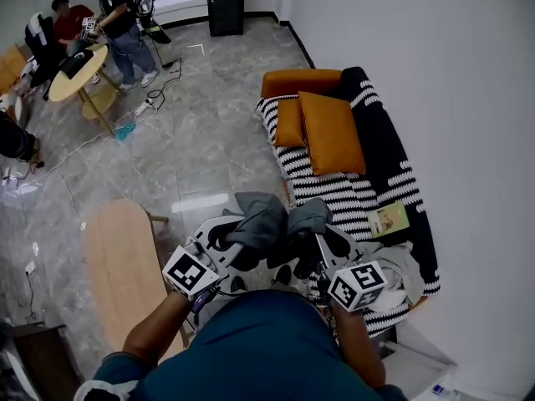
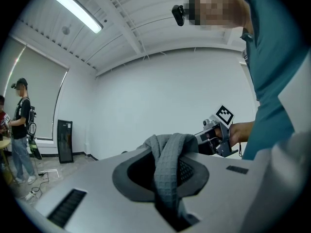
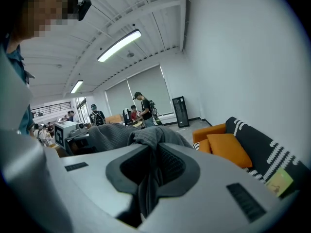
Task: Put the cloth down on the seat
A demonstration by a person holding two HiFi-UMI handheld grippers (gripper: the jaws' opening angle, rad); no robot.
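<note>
Sofa (image 1: 380, 153) runs along the white wall at your right, with a black-and-white striped cover over the seat (image 1: 334, 192) and an orange arm at the far end. A light wooden table (image 1: 121, 266) sits to your left on the grey tile floor.

A big orange cushion (image 1: 332, 132) leans on the sofa back, and a smaller orange cushion (image 1: 289, 122) is just beside it on the floor side.

The grey cloth (image 1: 266, 220) is up in the air in front of your chest, bunched in two lumps by the sofa's front edge, not lying on the seat. Some whitish fabric (image 1: 403, 267) is heaped on the near end of the seat.

Your left gripper (image 2: 167, 178) is clamped on one end of the cloth, which folds over the jaw tips. Your right gripper (image 3: 148, 178) is clamped on the other end, with fabric pinched down between the pads.

A small green-and-cream booklet (image 1: 389, 220) lies flat on the seat, right of the cloth.
</note>
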